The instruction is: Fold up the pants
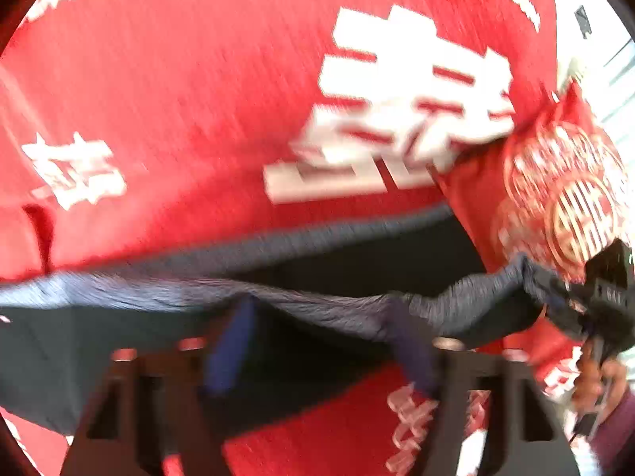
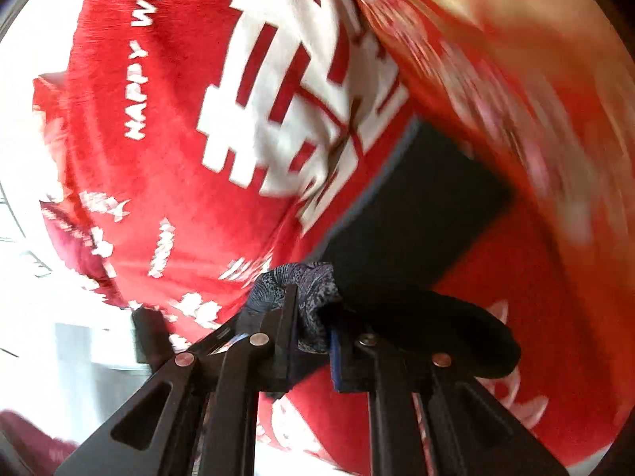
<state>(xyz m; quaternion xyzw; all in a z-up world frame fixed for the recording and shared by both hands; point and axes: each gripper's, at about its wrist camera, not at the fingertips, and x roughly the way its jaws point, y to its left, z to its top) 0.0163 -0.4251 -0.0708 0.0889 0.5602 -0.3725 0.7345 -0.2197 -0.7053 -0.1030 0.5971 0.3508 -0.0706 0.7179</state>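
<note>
The right gripper (image 2: 311,331) pinches the pants' (image 1: 317,301) bunched edge; the left gripper's (image 1: 325,341) jaws stand apart, cloth draped between them.

Dark pants (image 1: 325,301) stretch between the left gripper (image 1: 325,353) near and the right gripper (image 1: 603,297), over red bedding (image 1: 198,99).
</note>
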